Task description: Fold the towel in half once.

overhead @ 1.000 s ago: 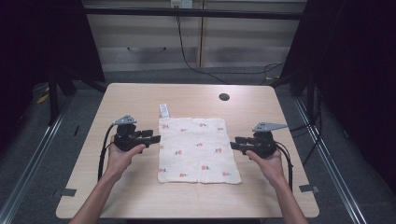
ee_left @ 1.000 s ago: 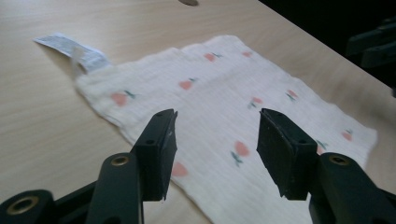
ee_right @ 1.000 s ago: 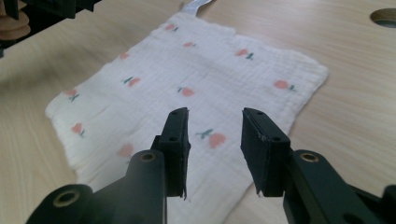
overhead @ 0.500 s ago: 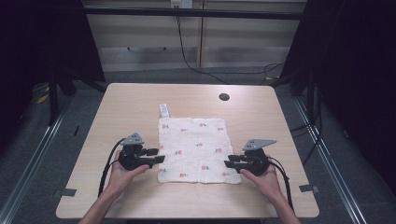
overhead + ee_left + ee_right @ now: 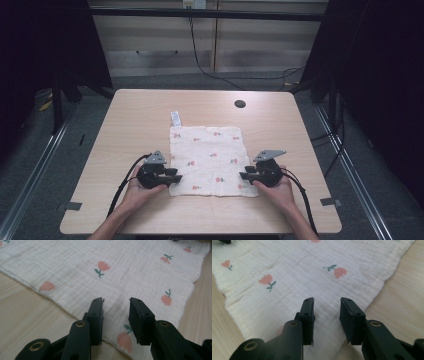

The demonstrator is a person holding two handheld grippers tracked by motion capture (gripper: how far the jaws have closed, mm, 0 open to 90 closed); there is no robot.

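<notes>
The cloth [image 5: 209, 160] is soft, crinkled white muslin, matt, printed with pink tulips. The table [image 5: 130, 125] at nine o'clock of it is smooth pale wood-grain laminate.

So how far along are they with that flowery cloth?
Barely begun. The cloth lies spread flat on the table, unfolded. The left gripper and right gripper are at its two near corners, jaws apart over the fabric, nothing pinched. Gripping and lifting remain.

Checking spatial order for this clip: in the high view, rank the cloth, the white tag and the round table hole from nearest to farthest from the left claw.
1. Cloth, right beside the left claw, at its near left corner.
2. White tag, by the cloth's far left corner.
3. Round hole, far right on the table.
</notes>
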